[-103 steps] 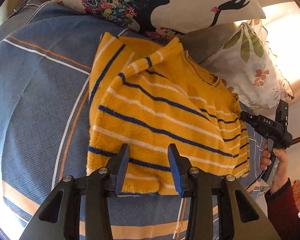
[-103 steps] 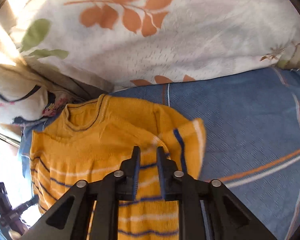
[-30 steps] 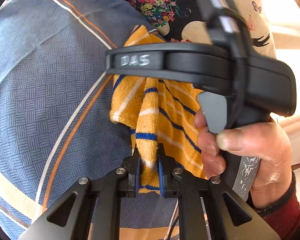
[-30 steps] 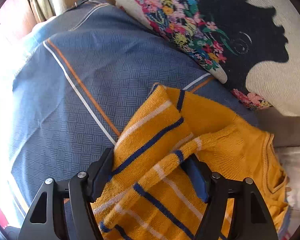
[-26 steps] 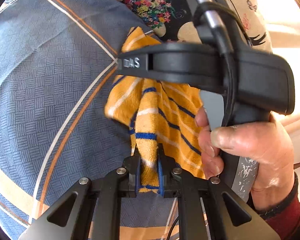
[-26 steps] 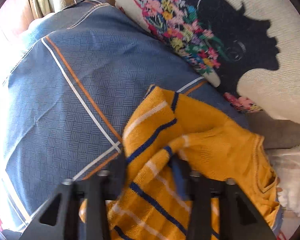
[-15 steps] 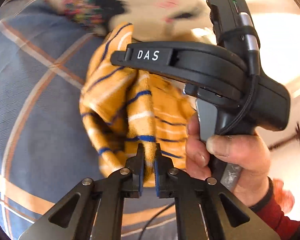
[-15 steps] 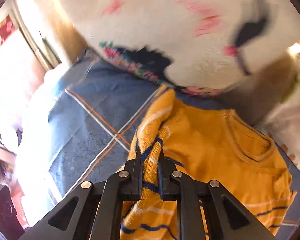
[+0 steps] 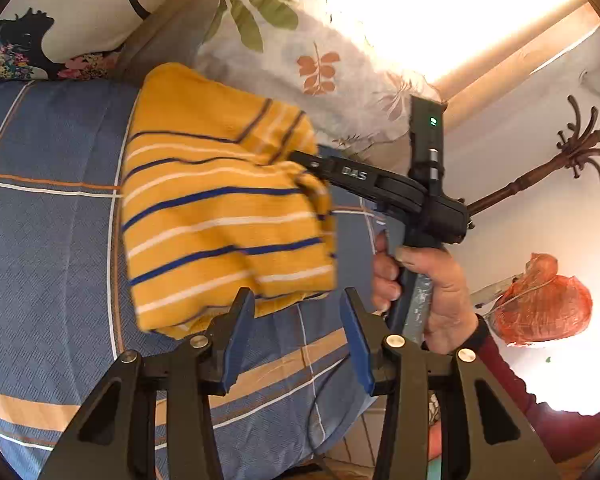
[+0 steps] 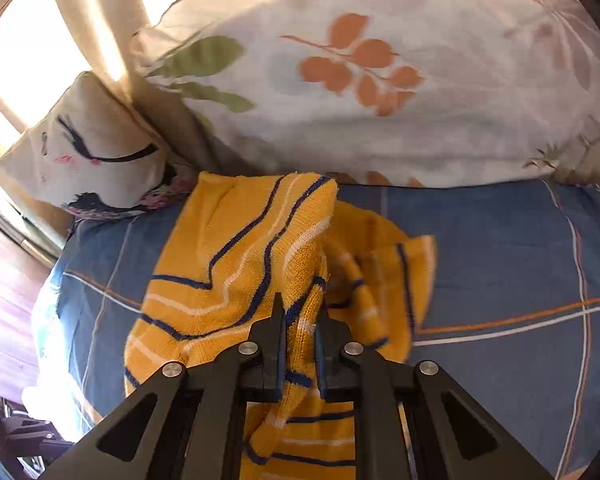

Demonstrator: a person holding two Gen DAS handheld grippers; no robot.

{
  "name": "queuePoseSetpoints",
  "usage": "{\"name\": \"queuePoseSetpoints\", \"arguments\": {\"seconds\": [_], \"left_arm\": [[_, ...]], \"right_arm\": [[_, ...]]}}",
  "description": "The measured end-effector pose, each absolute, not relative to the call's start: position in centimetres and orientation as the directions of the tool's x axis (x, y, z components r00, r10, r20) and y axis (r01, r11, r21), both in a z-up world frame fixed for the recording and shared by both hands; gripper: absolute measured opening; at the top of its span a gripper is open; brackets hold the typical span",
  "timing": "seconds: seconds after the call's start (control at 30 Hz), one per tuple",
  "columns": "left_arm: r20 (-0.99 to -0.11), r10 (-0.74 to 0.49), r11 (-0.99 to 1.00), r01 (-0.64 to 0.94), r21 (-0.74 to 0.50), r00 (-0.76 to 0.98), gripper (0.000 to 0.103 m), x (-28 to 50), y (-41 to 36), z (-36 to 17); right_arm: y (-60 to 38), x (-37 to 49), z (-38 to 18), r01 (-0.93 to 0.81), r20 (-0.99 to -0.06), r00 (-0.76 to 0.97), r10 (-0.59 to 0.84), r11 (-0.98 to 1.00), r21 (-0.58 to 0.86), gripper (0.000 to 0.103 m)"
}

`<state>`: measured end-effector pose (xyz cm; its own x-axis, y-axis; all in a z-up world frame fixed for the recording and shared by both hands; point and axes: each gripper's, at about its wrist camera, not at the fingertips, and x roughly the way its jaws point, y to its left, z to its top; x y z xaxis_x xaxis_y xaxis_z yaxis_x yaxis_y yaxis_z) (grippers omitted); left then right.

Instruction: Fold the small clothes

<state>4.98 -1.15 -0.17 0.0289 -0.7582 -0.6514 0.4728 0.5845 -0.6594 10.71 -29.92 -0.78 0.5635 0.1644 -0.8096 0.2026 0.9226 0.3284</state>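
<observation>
Right wrist view — my right gripper (image 10: 300,320) pinches the sweater (image 10: 236,264), left gripper (image 9: 296,320) just opened, empty — I'd lay the fold flat before letting go.

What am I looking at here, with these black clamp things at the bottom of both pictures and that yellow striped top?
No robot here: a person holds a hand-held two-finger gripper in each hand, and a fisheye camera on each one looks forward along its fingers. The left wrist view shows the left gripper, whose jaws have just been opening; nothing is pinched between its blue pads, and the yellow striped sweater lies just beyond them on a blue plaid bedcover. In that view you also see the person's right hand holding the other tool. The right wrist view shows the right gripper shut on a fold of the sweater. Behind are a leaf-print pillow and a cushion with a dark silhouette.
</observation>
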Motion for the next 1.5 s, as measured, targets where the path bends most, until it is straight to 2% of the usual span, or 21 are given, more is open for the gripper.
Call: {"name": "queuePoseSetpoints", "arguments": {"seconds": [0.13, 0.23, 0.3, 0.37, 0.47, 0.6, 0.7, 0.77, 0.8, 0.83, 1.03, 1.17, 1.4, 1.43, 1.47, 1.5], "left_arm": [[-0.683, -0.73, 0.614, 0.441, -0.654, 0.004, 0.043, 7.0, -3.9, -2.6], [-0.72, -0.694, 0.645, 0.449, -0.619, 0.004, 0.043, 7.5, -6.2, -3.7], [-0.757, -0.654, 0.674, 0.453, -0.584, -0.004, 0.043, 8.5, -7.7, -5.2], [-0.785, -0.619, 0.694, 0.458, -0.556, -0.015, 0.043, 9.1, -8.9, -6.3], [-0.806, -0.591, 0.706, 0.461, -0.538, -0.034, 0.043, 8.7, -9.3, -7.7], [-0.801, -0.596, 0.695, 0.468, -0.546, -0.051, 0.043, 8.6, -9.6, -8.2], [-0.811, -0.582, 0.685, 0.505, -0.526, -0.055, 0.043, 7.9, -9.5, -7.5], [-0.811, -0.583, 0.671, 0.534, -0.515, -0.049, 0.043, 7.2, -9.0, -6.5], [-0.812, -0.582, 0.669, 0.543, -0.507, -0.042, 0.043, 6.9, -8.5, -6.1], [-0.815, -0.579, 0.671, 0.549, -0.498, -0.032, 0.043, 6.8, -8.1, -5.8], [-0.822, -0.568, 0.717, 0.513, -0.472, 0.039, 0.043, 7.8, -5.1, -5.0], [-0.813, -0.581, 0.736, 0.453, -0.503, 0.04, 0.043, 9.3, -4.5, -5.8], [-0.873, -0.487, 0.786, 0.431, -0.444, -0.011, 0.045, 9.6, -6.0, -9.7], [-0.873, -0.487, 0.788, 0.422, -0.448, -0.018, 0.046, 9.6, -5.9, -10.0], [-0.869, -0.494, 0.786, 0.414, -0.459, -0.024, 0.046, 9.8, -5.7, -10.0], [-0.865, -0.5, 0.783, 0.413, -0.466, -0.028, 0.046, 9.9, -5.5, -9.9]], "right_arm": [[-34.8, 8.9, -3.3, 0.311, -0.829, 0.544, 0.129, 0.887, 0.342, 0.012], [-36.3, 9.2, -5.9, 0.329, -0.838, 0.509, 0.196, 0.855, 0.4, 0.016], [-36.6, 9.0, -6.5, 0.369, -0.828, 0.527, 0.194, 0.825, 0.428, 0.034], [-37.6, 7.4, -5.3, 0.404, -0.793, 0.581, 0.181, 0.782, 0.475, 0.035], [-37.5, 5.0, -2.9, 0.373, -0.745, 0.638, 0.194, 0.769, 0.52, 0.036], [-34.7, 3.3, -2.3, 0.287, -0.721, 0.639, 0.269, 0.786, 0.548, 0.048], [-32.1, 3.3, -3.3, 0.258, -0.729, 0.615, 0.301, 0.797, 0.546, 0.051], [-30.8, 2.9, -4.0, 0.259, -0.747, 0.6, 0.286, 0.814, 0.52, 0.049], [-30.2, 2.8, -4.4, 0.251, -0.758, 0.585, 0.288, 0.824, 0.507, 0.017], [-30.2, 2.7, -4.7, 0.251, -0.762, 0.579, 0.291, 0.825, 0.506, 0.011], [-33.5, 0.4, -6.0, 0.368, -0.77, 0.591, 0.241, 0.769, 0.523, 0.009], [-33.9, 0.9, -8.2, 0.42, -0.794, 0.567, 0.22, 0.752, 0.509, 0.009], [-34.2, 0.9, -9.6, 0.441, -0.798, 0.563, 0.216, 0.738, 0.511, 0.011], [-34.3, 0.8, -9.6, 0.438, -0.8, 0.561, 0.212, 0.744, 0.504, 0.012], [-34.4, 0.6, -9.7, 0.44, -0.805, 0.557, 0.206, 0.749, 0.496, 0.018], [-34.6, 0.4, -9.6, 0.446, -0.812, 0.55, 0.195, 0.754, 0.483, 0.034]]}}
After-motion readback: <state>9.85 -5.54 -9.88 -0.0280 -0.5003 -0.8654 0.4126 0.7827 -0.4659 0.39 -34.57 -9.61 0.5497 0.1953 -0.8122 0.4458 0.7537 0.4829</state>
